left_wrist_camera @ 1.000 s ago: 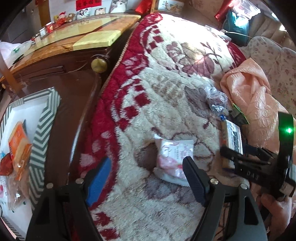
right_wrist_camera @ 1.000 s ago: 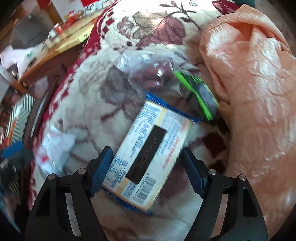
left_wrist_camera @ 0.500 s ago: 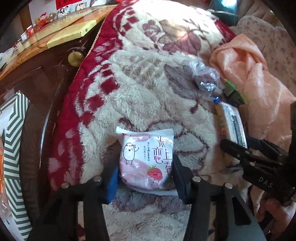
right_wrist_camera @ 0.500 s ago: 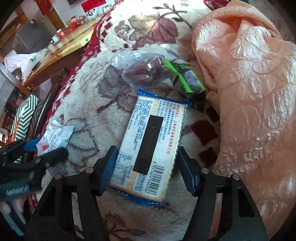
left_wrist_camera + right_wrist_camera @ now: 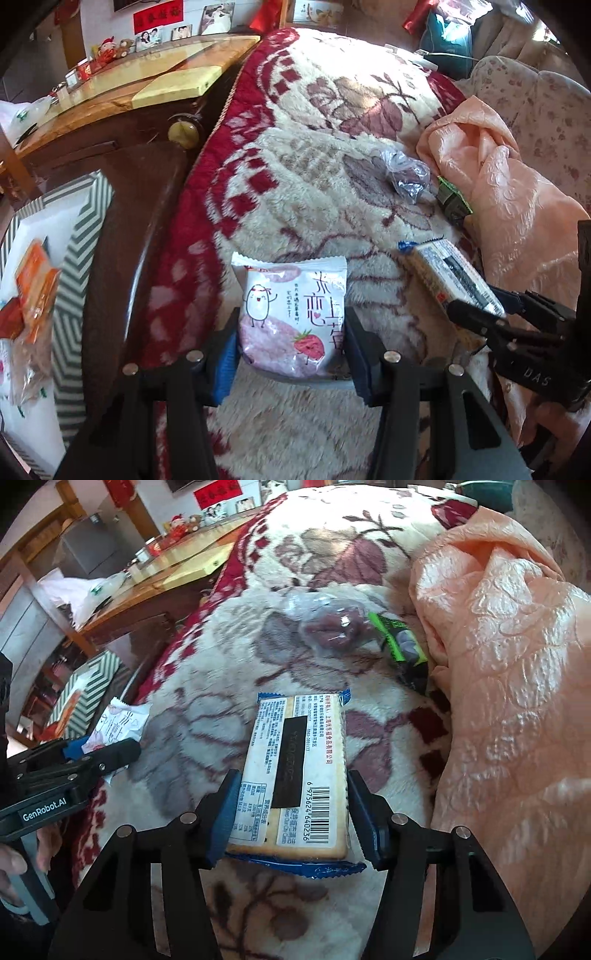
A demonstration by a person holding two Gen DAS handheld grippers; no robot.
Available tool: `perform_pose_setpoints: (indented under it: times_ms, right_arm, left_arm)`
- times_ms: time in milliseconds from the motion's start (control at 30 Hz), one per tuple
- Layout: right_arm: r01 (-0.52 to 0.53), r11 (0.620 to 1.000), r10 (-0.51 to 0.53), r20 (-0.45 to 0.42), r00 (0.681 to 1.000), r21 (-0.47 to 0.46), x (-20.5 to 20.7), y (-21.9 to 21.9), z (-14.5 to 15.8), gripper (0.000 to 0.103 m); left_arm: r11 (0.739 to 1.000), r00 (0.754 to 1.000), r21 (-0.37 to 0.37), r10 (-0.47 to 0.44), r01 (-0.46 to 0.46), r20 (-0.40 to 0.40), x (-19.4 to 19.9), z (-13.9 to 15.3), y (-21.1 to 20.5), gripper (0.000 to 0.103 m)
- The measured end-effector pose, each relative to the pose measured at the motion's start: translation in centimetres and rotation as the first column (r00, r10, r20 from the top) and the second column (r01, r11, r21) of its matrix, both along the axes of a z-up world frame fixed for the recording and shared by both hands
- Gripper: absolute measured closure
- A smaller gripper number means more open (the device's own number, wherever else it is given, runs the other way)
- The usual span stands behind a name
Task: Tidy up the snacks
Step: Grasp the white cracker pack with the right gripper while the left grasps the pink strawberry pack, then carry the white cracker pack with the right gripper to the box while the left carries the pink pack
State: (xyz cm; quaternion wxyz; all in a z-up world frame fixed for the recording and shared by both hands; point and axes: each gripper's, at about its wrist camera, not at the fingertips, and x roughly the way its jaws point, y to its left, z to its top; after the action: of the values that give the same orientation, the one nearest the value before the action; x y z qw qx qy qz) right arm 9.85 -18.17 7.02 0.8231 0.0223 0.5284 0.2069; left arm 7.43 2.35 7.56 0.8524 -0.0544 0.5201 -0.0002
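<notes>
On the fleecy blanket [image 5: 303, 206], your left gripper [image 5: 291, 343] has clamped its jaws on the strawberry snack packet [image 5: 291, 317], while your right gripper [image 5: 288, 812] has just closed its jaws on the cracker pack [image 5: 295, 771].

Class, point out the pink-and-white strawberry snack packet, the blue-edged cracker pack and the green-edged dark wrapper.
Pink-and-white strawberry snack packet [image 5: 291, 317]: left wrist view, printed front.
Blue-edged cracker pack [image 5: 295, 771]: right wrist view, label side.
Green-edged dark wrapper [image 5: 404, 646]: right wrist view, middle of the wrapper.
</notes>
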Motion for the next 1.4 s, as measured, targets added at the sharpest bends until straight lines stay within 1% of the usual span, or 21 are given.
perform_pose_setpoints:
  times_ms: [33, 100, 167, 267, 433, 500, 533, 633, 700, 867, 1033, 1233, 1400]
  right_arm:
    - [-0.007, 1.0, 0.007, -0.001, 1.0, -0.007, -0.2, 0.2, 0.0, 0.047]
    - [-0.038, 0.999, 0.037, -0.047, 0.998, -0.038, -0.3, 0.9, -0.9, 0.047]
    - [-0.023, 0.998, 0.02, -0.053, 0.998, -0.051, -0.5, 1.0, -1.4, 0.046]
    - [0.01, 0.998, -0.014, -0.065, 0.998, -0.063, 0.1, 1.1, -1.3, 0.044]
    - [-0.01, 0.993, 0.002, -0.068, 0.998, -0.117, 2.3, 2.3, -1.4, 0.044]
    - [-0.038, 0.992, 0.027, -0.094, 0.995, -0.121, 2.8, 2.6, -2.1, 0.045]
    - [-0.047, 0.992, 0.036, -0.092, 0.995, -0.121, 2.6, 2.6, -2.3, 0.048]
    - [-0.058, 0.994, 0.052, -0.067, 0.996, -0.095, 1.7, 2.2, -2.2, 0.048]
    - [-0.056, 0.996, 0.052, -0.06, 0.997, -0.069, 1.1, 1.8, -1.7, 0.048]
    - [-0.071, 0.997, 0.07, -0.026, 0.997, -0.04, -0.3, 2.2, 0.2, 0.048]
    - [-0.093, 0.996, 0.093, 0.015, 0.996, -0.006, -1.5, 3.7, 2.3, 0.048]
    - [-0.148, 0.989, 0.147, 0.057, 0.987, 0.014, -2.8, 6.9, 4.2, 0.048]
    - [-0.205, 0.979, 0.203, 0.061, 0.977, 0.018, -3.7, 10.0, 4.7, 0.048]
  left_arm:
    - [1.0, 1.0, -0.002, 0.001, -0.001, -0.006, -0.2, -0.1, 0.1, 0.05]
    - [1.0, 1.0, -0.003, 0.003, -0.003, -0.011, -0.5, -0.3, 0.1, 0.05]
    - [1.0, 1.0, 0.01, 0.004, -0.004, -0.012, -0.6, -0.5, -0.1, 0.049]
    - [1.0, 1.0, 0.011, 0.001, -0.001, -0.015, -0.3, -0.7, -0.4, 0.049]
    - [1.0, 0.999, 0.023, -0.003, 0.004, -0.047, 0.6, -1.7, -0.9, 0.049]
    - [1.0, 0.999, 0.023, -0.001, 0.002, -0.043, 0.5, -2.0, -1.0, 0.049]
    - [1.0, 0.999, 0.026, -0.004, 0.005, -0.04, 0.4, -2.0, -0.9, 0.049]
    - [1.0, 1.0, 0.024, -0.007, 0.008, -0.025, 0.0, -1.7, -0.8, 0.05]
    - [1.0, 1.0, 0.016, -0.005, 0.005, -0.005, -0.5, -0.9, -0.5, 0.05]
    - [0.999, 0.998, 0.024, 0.028, -0.029, 0.057, -2.0, 1.6, 0.7, 0.05]
    - [0.994, 0.993, 0.073, 0.075, -0.082, 0.096, -3.6, 3.3, 2.6, 0.05]
    - [0.984, 0.982, 0.095, 0.139, -0.152, 0.131, -5.9, 4.5, 5.5, 0.05]
    - [0.973, 0.97, 0.098, 0.195, -0.21, 0.147, -7.5, 5.1, 8.0, 0.049]
